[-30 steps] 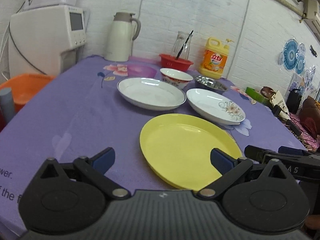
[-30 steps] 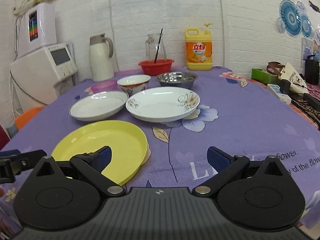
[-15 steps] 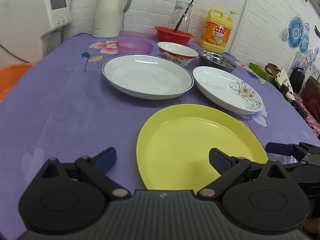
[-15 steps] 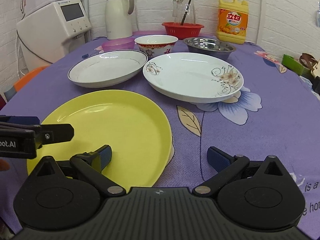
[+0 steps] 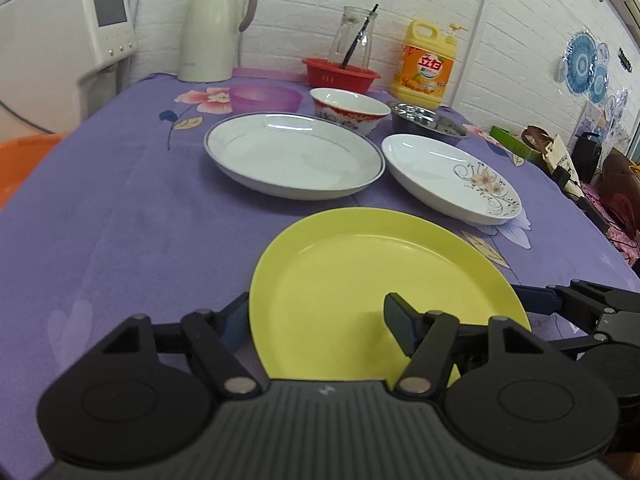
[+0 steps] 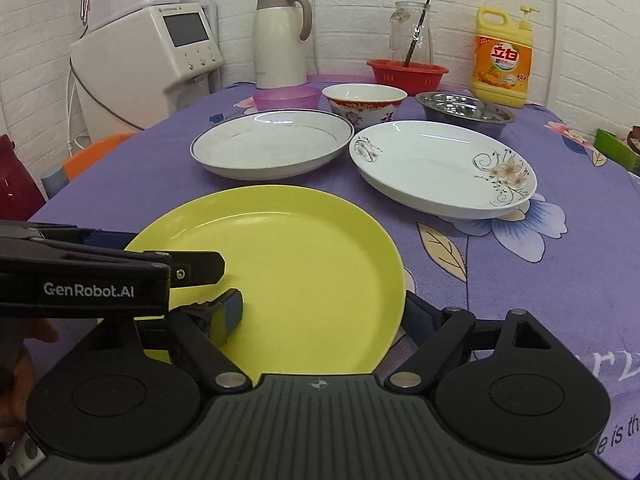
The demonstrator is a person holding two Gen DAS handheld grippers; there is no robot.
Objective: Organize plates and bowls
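A yellow plate (image 5: 372, 280) (image 6: 288, 264) lies on the purple tablecloth at the near edge. My left gripper (image 5: 318, 320) is open, with one finger under the plate's left rim and the other over its inside. My right gripper (image 6: 324, 312) is open astride the plate's right rim in the same way. Behind lie a blue-rimmed white plate (image 5: 294, 154) (image 6: 272, 144) and a flowered white plate (image 5: 450, 176) (image 6: 442, 168). Further back stand a red-patterned bowl (image 5: 350, 110) (image 6: 364, 102), a steel bowl (image 5: 428, 122) (image 6: 464, 110) and a small purple bowl (image 5: 264, 98) (image 6: 286, 98).
At the table's far edge stand a white thermos jug (image 5: 214, 26), a red basket (image 5: 340, 74) with a glass jar, and a yellow detergent bottle (image 5: 428, 66). A white water dispenser (image 6: 148, 60) stands left of the table. Clutter lies off the right edge (image 5: 560, 160).
Both grippers have moved forward and down onto the yellow plate, so that each now straddles one side of its rim. The dishes have not moved.
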